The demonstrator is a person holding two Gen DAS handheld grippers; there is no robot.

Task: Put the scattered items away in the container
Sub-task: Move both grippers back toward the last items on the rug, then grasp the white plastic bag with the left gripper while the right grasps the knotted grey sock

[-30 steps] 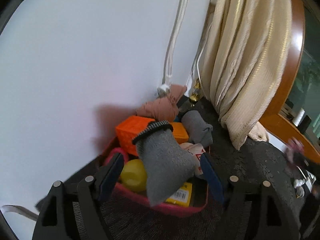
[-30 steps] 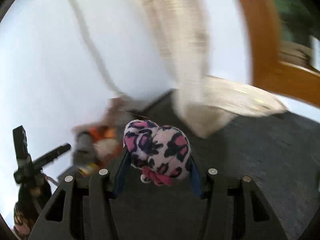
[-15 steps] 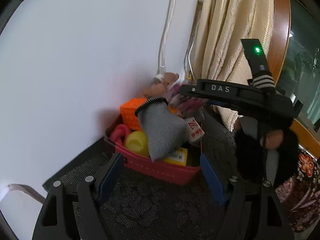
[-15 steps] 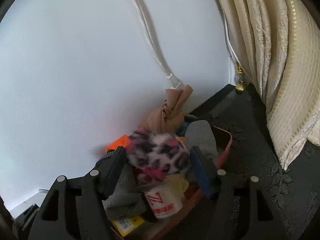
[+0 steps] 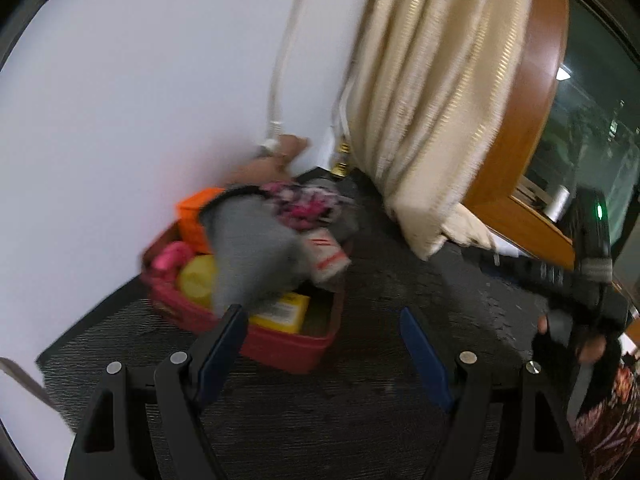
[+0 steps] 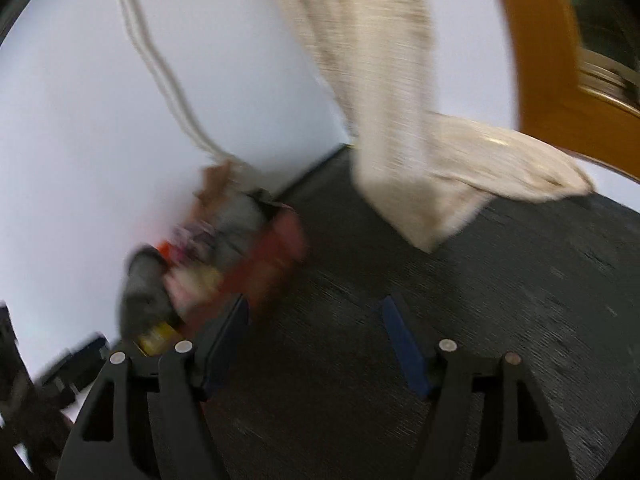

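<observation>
A red container (image 5: pixel 288 350) stands on the dark carpet against the white wall, piled full. A grey sock (image 5: pixel 252 252) drapes over the front, a pink leopard-print plush (image 5: pixel 304 202) lies on top, with an orange block (image 5: pixel 196 216), a yellow ball (image 5: pixel 196 280), a white cup (image 5: pixel 326 256) and a yellow box (image 5: pixel 280 312). My left gripper (image 5: pixel 320 344) is open and empty in front of the container. My right gripper (image 6: pixel 316 328) is open and empty; the container (image 6: pixel 264 264) shows blurred to its left.
A cream curtain (image 5: pixel 432 100) hangs to the floor right of the container, beside a wooden window frame (image 5: pixel 532 120). White cords (image 5: pixel 280 76) run down the wall. The person's gloved hand and the other gripper's body (image 5: pixel 580 300) show at right.
The right gripper opened and left the leopard plush on the pile, then pulled back to the right. The left gripper backed away from the container, open throughout.
</observation>
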